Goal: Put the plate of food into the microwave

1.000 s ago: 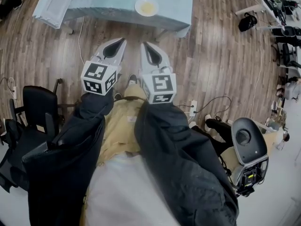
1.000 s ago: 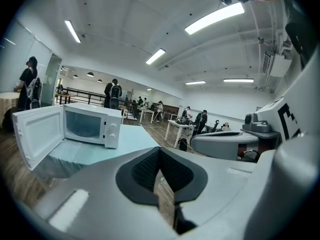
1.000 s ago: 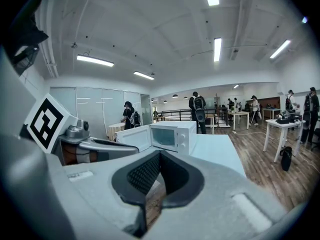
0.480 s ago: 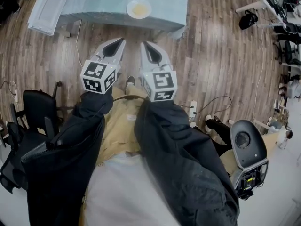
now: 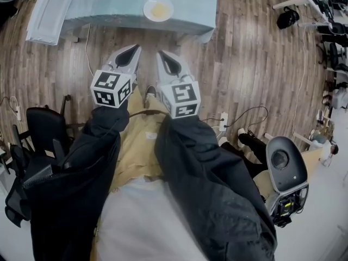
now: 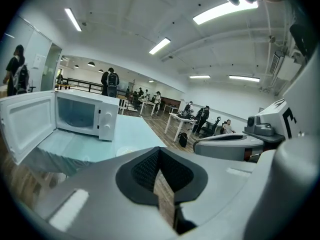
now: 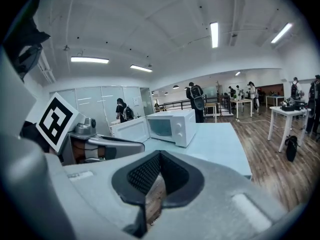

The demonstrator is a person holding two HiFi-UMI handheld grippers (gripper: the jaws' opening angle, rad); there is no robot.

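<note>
On the pale blue table (image 5: 109, 7) in front of the person, the plate of food (image 5: 158, 8) lay near the front edge, well apart from both claws; the white microwave (image 6: 80, 115) stood farther back on the same table, to the left of the plate in the left gripper view, with its door (image 6: 27, 126) swung wide open to the side; the left claw (image 5: 132, 51) and the right claw (image 5: 165, 58) were held side by side above the wooden floor (image 5: 244, 64), short of the table and pointing toward it; each claw had its jaws pressed together, and nothing was between them.
</note>
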